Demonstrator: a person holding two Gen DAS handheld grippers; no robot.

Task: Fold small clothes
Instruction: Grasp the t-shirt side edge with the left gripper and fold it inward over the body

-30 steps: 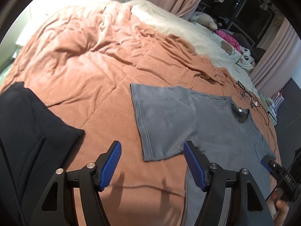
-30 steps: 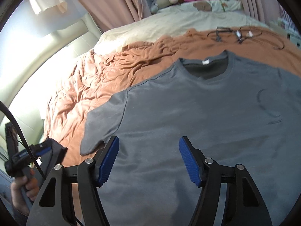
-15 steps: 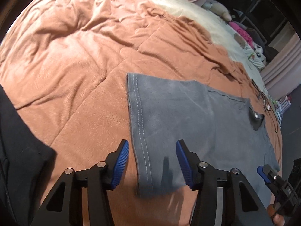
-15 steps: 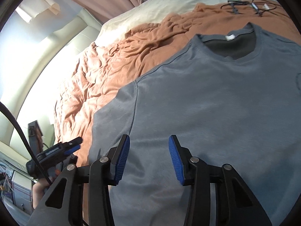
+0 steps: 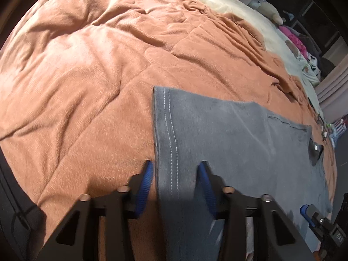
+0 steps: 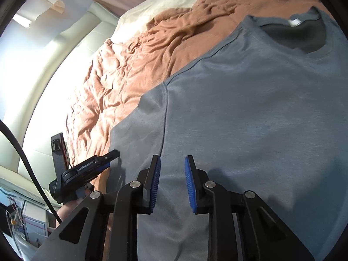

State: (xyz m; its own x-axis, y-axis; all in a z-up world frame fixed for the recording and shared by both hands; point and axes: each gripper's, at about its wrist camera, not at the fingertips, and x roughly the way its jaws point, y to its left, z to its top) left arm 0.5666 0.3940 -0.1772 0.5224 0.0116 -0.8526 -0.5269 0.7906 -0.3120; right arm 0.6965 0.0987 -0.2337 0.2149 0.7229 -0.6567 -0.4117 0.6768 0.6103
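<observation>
Left tongs (image 5: 175,179): jaws narrowed from a second ago, now straddling the sleeve hem (image 5: 167,130) of the grey T-shirt (image 5: 239,148), blue pads at the cloth but not yet clenched. T-shirt lies flat on the orange blanket (image 5: 87,65) of the bed. Right tongs (image 6: 171,179): also narrowed, low over the shirt's side below the armpit seam, gap still showing, nothing pinched. Judgement: both grips are about to close, so the first fold is starting.
</observation>
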